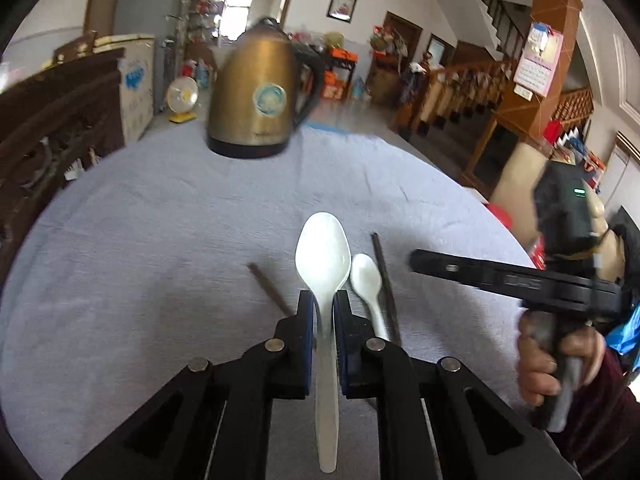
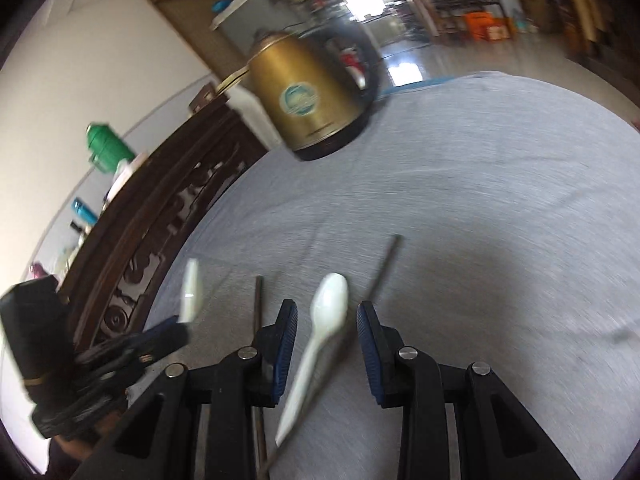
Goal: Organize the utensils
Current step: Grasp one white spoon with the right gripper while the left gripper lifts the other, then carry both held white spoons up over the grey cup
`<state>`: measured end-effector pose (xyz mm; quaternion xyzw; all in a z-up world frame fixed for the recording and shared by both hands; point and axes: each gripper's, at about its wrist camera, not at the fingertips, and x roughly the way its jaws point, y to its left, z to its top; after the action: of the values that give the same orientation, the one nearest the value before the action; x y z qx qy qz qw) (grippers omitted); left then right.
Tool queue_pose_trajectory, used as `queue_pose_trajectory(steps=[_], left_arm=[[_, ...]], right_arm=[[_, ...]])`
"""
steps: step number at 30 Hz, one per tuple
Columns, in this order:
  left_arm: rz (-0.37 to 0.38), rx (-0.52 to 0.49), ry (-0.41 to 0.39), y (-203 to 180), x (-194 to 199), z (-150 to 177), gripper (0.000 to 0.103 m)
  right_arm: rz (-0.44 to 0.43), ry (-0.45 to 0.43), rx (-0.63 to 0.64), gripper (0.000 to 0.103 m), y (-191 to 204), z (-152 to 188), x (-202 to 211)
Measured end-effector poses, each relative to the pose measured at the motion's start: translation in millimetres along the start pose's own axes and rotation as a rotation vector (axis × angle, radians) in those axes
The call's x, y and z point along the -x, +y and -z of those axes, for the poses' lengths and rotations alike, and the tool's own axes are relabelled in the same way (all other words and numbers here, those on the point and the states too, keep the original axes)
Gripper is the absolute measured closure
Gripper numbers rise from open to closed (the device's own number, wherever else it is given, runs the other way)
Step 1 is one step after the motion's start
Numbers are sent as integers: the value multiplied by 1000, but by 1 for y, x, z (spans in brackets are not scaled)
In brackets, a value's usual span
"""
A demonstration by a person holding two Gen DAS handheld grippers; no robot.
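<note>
My left gripper (image 1: pixel 323 300) is shut on the handle of a large white spoon (image 1: pixel 322 256), which is lifted off the grey tablecloth (image 1: pixel 160 240) with its bowl pointing away. A small white spoon (image 1: pixel 366 280) lies on the cloth just to its right, between two dark chopsticks (image 1: pixel 384 280) (image 1: pixel 268 288). In the right wrist view my right gripper (image 2: pixel 327 320) stands open above the small white spoon (image 2: pixel 328 312), and its pads (image 2: pixel 286 344) do not touch it. The left gripper (image 2: pixel 180 332) with the large spoon (image 2: pixel 191 292) shows at the left there. A hand (image 1: pixel 556 360) holds the right gripper (image 1: pixel 418 264).
A brass-coloured electric kettle (image 1: pixel 256 92) (image 2: pixel 308 100) stands at the far side of the round table. Dark carved wooden furniture (image 1: pixel 48 128) (image 2: pixel 160 220) runs close along the table's left edge. Bare grey cloth (image 2: pixel 480 200) stretches right of the utensils.
</note>
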<state>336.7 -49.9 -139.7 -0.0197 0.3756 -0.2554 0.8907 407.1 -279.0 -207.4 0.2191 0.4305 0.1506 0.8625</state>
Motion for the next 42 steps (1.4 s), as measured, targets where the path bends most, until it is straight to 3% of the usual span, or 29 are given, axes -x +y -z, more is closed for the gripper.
queue_pose_trajectory(steps=[2, 5, 13, 14, 17, 23, 32, 42], left_arm=[[-18, 12, -7, 6, 8, 3, 93], [-46, 21, -11, 19, 18, 7, 93], [-71, 39, -23, 27, 24, 18, 93], [-73, 40, -25, 27, 25, 18, 93], [-72, 56, -34, 29, 32, 18, 93], [-83, 76, -54, 29, 42, 19, 93], [-96, 109, -90, 27, 78, 30, 93], [-123, 124, -156, 19, 134, 45, 93]], right_arm=[[6, 22, 43, 65, 7, -4, -14], [44, 62, 101, 49, 17, -9, -40], [187, 108, 214, 49, 26, -4, -73], [203, 106, 230, 50, 28, -1, -72], [271, 95, 296, 69, 34, 2, -72], [294, 85, 331, 74, 35, 7, -66], [233, -61, 143, 74, 9, 22, 1], [254, -230, -99, 74, -36, 66, 109]])
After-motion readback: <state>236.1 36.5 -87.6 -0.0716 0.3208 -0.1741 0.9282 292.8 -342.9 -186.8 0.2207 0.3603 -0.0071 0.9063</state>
